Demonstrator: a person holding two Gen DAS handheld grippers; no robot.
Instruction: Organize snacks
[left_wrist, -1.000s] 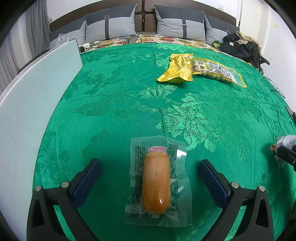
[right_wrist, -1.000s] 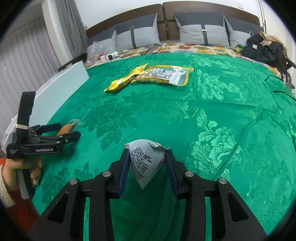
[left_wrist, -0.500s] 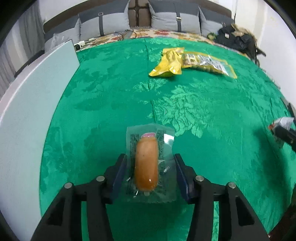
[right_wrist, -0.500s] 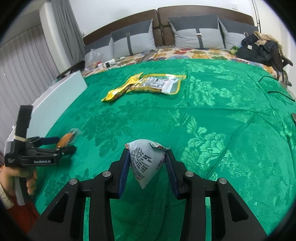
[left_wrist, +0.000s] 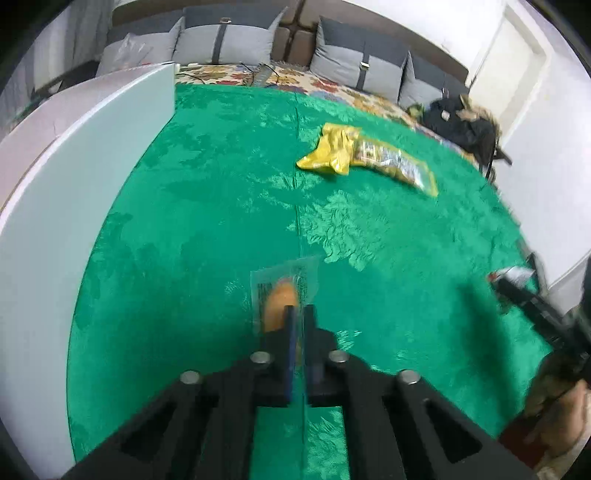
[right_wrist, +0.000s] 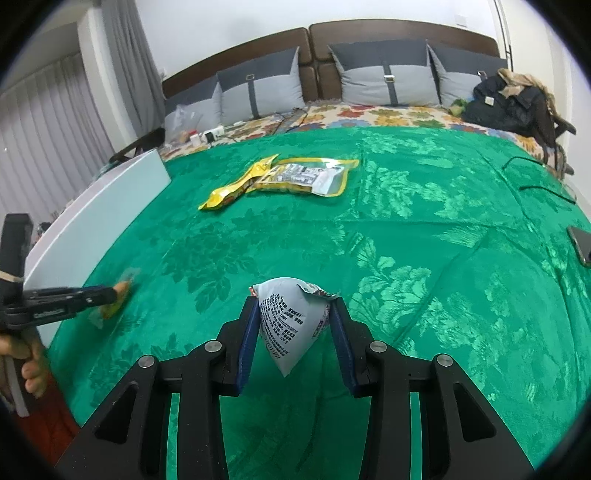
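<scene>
My left gripper (left_wrist: 300, 314) is shut on a clear-wrapped orange sausage (left_wrist: 277, 301) and holds it above the green bedspread (left_wrist: 221, 206); it also shows in the right wrist view (right_wrist: 114, 293). My right gripper (right_wrist: 293, 314) is shut on a small white snack packet (right_wrist: 290, 325) with black print, held off the cloth. A yellow snack bag (right_wrist: 236, 188) and a clear yellow-edged snack pouch (right_wrist: 306, 177) lie together farther up the bed.
A white board (left_wrist: 74, 177) stands along the bed's left edge. Grey pillows (right_wrist: 384, 74) line the headboard. A black bag (right_wrist: 509, 103) sits at the far right. A phone (right_wrist: 581, 245) and a cable (right_wrist: 535, 188) lie on the right side.
My left gripper closed on the wrapped sausage and lifted it off the cloth, turning so its jaws stand edge-on. My right gripper kept its hold on the white packet.
</scene>
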